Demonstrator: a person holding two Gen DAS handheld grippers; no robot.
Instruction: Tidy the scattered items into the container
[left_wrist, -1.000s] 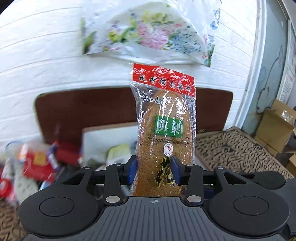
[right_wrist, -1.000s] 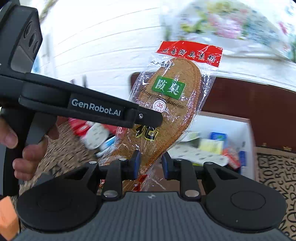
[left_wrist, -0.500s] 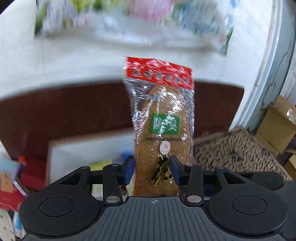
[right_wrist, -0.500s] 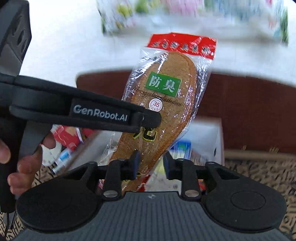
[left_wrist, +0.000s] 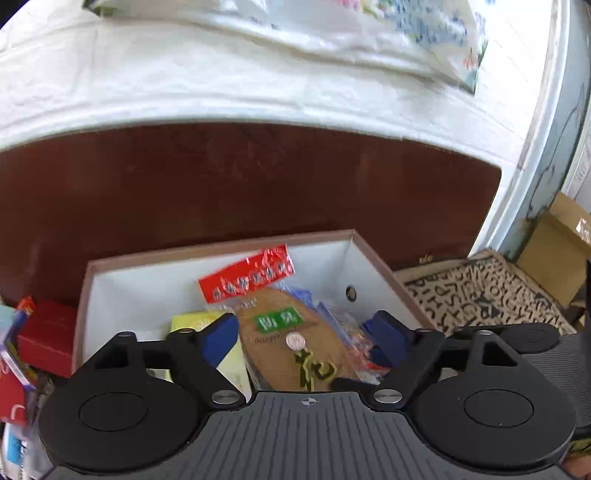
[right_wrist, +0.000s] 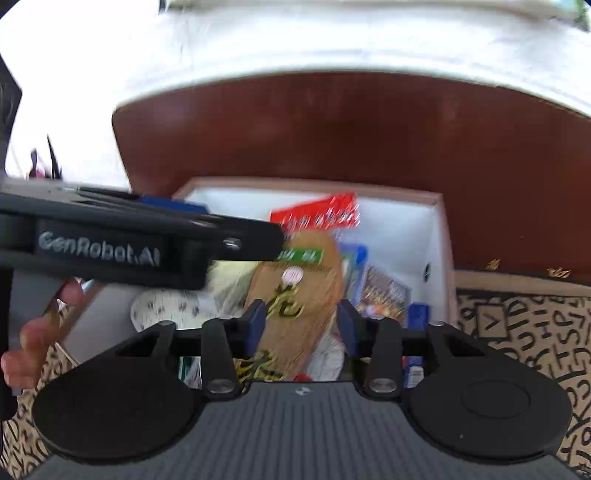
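The brown insole packet (left_wrist: 284, 339) with a red header card lies tilted inside the white box (left_wrist: 147, 291), on top of other packets. My left gripper (left_wrist: 303, 334) hangs just above it. Its jaws are opening wide, and the blue pads (left_wrist: 221, 336) stand clear of the packet on both sides. In the right wrist view the same insole packet (right_wrist: 295, 306) lies between and below the pads of my right gripper (right_wrist: 301, 325), which is open. The box rim (right_wrist: 439, 229) lies beyond it. The left tool's black side arm (right_wrist: 110, 251) crosses the left of that view, held by a hand (right_wrist: 37, 343).
A dark brown board (left_wrist: 258, 184) stands behind the box, with white bedding above. A red box (left_wrist: 48, 332) and loose packets lie left of it. A letter-patterned mat (left_wrist: 480, 291) lies to the right, with cardboard boxes (left_wrist: 554, 240) beyond. The box holds a yellow-green packet (left_wrist: 192, 321) and a blue one (right_wrist: 354, 266).
Both grippers came down and forward over the box. The insole packet, held upright before, now lies in the box. Both sets of jaws have widened and let it go.
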